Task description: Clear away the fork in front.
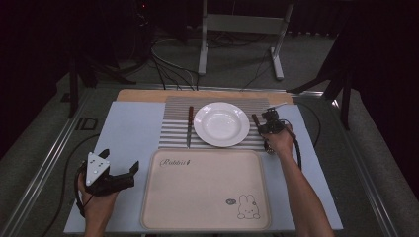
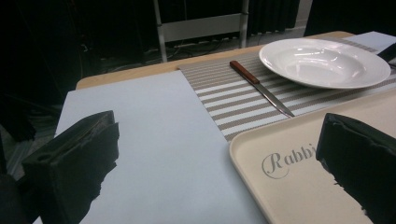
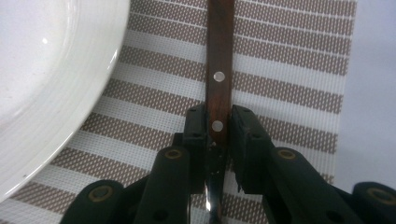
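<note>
My right gripper [image 3: 218,119] is shut on the brown wooden handle of a utensil [image 3: 219,46] with two metal rivets; its metal part runs back under the jaws. The utensil lies over the striped placemat [image 3: 289,60], just right of the white plate [image 3: 46,70]. From above, the right gripper [image 1: 269,126] is at the right rim of the plate [image 1: 221,123], and the dark handle [image 1: 256,120] sticks out toward the far side. A knife [image 1: 189,126] with a wooden handle lies left of the plate. My left gripper [image 1: 120,159] rests open and holds nothing, left of the beige tray [image 1: 207,190].
In the left gripper view, the open jaws of the left gripper [image 2: 219,126] frame the tray's corner [image 2: 280,163], the knife [image 2: 261,88] and the plate [image 2: 322,60]. A pale blue mat [image 1: 128,128] covers the table. Cables and a metal stand [image 1: 237,29] are on the floor beyond.
</note>
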### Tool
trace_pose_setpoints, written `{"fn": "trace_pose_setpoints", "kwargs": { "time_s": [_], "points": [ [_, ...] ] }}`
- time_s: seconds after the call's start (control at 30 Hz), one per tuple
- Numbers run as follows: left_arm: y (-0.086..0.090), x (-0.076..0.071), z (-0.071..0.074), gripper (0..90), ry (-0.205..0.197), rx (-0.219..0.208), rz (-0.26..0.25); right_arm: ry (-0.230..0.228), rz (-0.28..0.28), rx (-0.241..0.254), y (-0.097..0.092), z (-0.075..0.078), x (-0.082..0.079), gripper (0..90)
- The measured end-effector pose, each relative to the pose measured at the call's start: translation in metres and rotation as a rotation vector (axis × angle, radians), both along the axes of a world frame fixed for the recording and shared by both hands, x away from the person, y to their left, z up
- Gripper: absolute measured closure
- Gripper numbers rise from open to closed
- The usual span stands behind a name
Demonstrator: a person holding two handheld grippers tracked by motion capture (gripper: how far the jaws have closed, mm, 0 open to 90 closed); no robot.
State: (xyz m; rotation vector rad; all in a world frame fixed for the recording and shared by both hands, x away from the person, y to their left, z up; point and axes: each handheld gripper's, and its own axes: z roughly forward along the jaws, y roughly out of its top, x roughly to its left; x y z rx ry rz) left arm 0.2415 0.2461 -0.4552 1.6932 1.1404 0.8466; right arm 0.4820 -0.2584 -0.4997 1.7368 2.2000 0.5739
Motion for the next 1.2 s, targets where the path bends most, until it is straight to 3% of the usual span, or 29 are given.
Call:
{"fn": "trace_pose_setpoints", "kwargs": {
  "time_s": [0.1, 0.23, 0.4, 0.43, 0.47, 0.53, 0.6, 0.67, 0.83, 1.0, 1.03, 1.2],
  "points": [
    [0.000, 0.000, 0.000, 0.0, 0.000, -0.001, 0.001, -0.014, 0.014, -0.043, 0.005, -0.002, 0.002, 76.3],
    [0.001, 0.000, -0.001, 0.0, 0.002, -0.004, 0.003, 0.000, 0.028, -0.095, 0.010, 0.000, 0.005, 75.4],
    [0.000, 0.001, -0.001, 0.0, 0.005, 0.001, -0.001, 0.044, 0.008, -0.047, 0.005, 0.001, 0.009, 77.2],
    [0.000, 0.001, -0.001, 0.0, 0.005, 0.001, -0.001, 0.044, 0.008, -0.047, 0.005, 0.001, 0.009, 77.2],
    [-0.001, 0.001, -0.001, 0.0, 0.004, 0.002, 0.000, 0.074, 0.018, -0.059, 0.006, 0.003, 0.010, 77.7],
    [0.000, 0.000, -0.001, 0.0, 0.001, 0.004, -0.001, 0.070, 0.012, -0.057, 0.006, 0.003, 0.010, 77.9],
    [0.001, 0.000, -0.001, 0.0, 0.002, 0.002, 0.002, 0.045, 0.010, -0.052, 0.006, 0.002, 0.006, 78.1],
    [0.001, 0.001, -0.002, 0.0, 0.007, -0.001, 0.005, 0.038, 0.021, -0.007, 0.005, 0.002, 0.002, 78.2],
    [0.000, 0.002, -0.002, 0.1, 0.009, 0.003, 0.001, -0.032, 0.048, 0.026, 0.006, 0.014, -0.010, 78.2],
    [-0.003, 0.002, -0.002, 0.0, 0.012, 0.009, -0.003, -0.093, 0.078, 0.041, 0.008, 0.026, -0.022, 78.2],
    [-0.003, 0.002, -0.002, 0.1, 0.012, 0.011, -0.006, -0.126, 0.090, 0.044, 0.009, 0.030, -0.029, 78.1],
    [-0.006, 0.004, -0.002, 0.0, 0.019, -0.003, -0.011, -0.191, 0.121, 0.044, 0.008, 0.034, -0.049, 78.1]
  ]
}}
